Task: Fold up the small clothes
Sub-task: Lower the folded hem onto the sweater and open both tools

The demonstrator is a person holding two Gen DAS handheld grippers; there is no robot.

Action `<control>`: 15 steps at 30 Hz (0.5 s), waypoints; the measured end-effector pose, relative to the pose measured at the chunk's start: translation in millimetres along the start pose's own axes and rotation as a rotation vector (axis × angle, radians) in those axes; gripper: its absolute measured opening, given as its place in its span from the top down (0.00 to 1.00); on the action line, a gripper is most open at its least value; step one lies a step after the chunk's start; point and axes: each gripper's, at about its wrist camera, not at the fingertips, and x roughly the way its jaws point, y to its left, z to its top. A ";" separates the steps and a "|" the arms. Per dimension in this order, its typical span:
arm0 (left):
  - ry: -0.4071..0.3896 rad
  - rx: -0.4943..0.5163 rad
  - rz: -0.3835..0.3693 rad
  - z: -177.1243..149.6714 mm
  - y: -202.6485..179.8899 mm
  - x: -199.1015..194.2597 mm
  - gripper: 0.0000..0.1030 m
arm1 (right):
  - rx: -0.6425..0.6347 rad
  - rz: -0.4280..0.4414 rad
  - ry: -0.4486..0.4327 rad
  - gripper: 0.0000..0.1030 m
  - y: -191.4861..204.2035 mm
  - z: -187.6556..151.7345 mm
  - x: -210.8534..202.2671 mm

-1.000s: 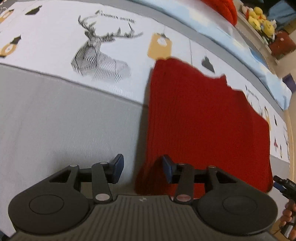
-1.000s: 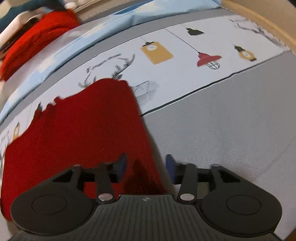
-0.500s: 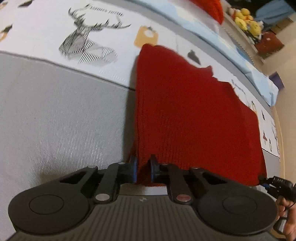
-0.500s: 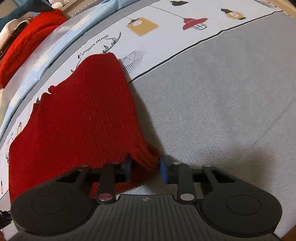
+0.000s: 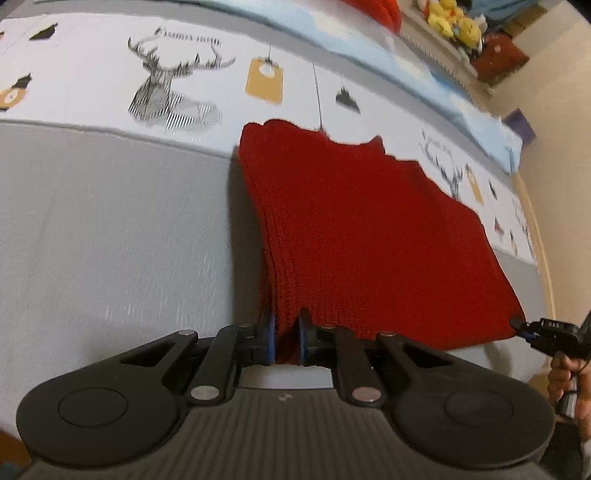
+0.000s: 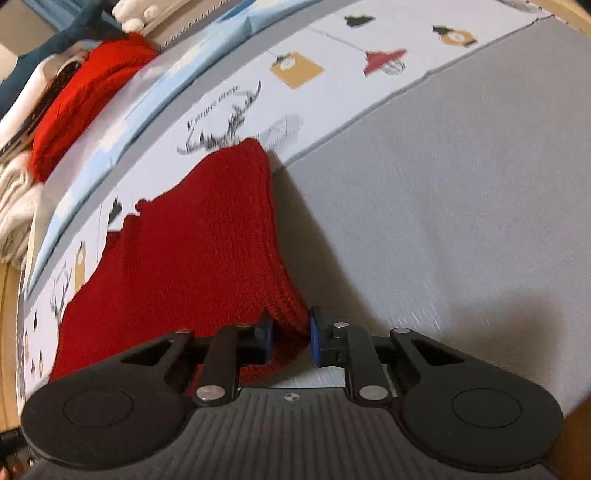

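A red knitted garment (image 5: 369,240) lies spread on the bed, its near edge raised off the sheet. My left gripper (image 5: 287,339) is shut on the near left corner, with the knit pinched between the blue pads. In the right wrist view the same garment (image 6: 192,258) runs off to the left. My right gripper (image 6: 290,338) has the near right corner bunched between its pads, and its jaws are still closing on it. The right gripper's tip (image 5: 524,328) also shows at the garment's far corner in the left wrist view, held by a hand (image 5: 565,373).
The bedsheet is grey (image 5: 110,240) near me, with a white printed band of deer and lamps (image 5: 170,92) beyond. A pile of red and white clothes (image 6: 81,99) sits at the bed's far side. Yellow plush toys (image 5: 450,22) stand on a shelf. A wooden bed edge (image 5: 535,221) runs along the right.
Both grippers went from open to closed on the garment's near corners. They then rose and pulled the near edge up off the sheet.
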 end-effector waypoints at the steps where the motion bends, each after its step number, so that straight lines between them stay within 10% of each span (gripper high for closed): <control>1: 0.028 0.008 0.012 -4.1 0.9 2.7 0.87 | -0.009 -0.009 0.020 0.82 -2.0 -3.4 0.1; 5: 0.015 0.078 0.154 -6.3 -4.6 5.1 0.84 | 0.009 -0.062 0.075 0.76 -16.3 -13.4 5.1; 9: -0.054 0.049 0.049 1.7 -10.4 -3.6 0.80 | -0.113 -0.146 -0.044 0.74 -1.4 -12.4 -6.7; 15: 0.095 0.171 0.112 1.5 -44.1 47.4 0.72 | -0.233 -0.096 0.022 0.74 15.3 -15.1 15.8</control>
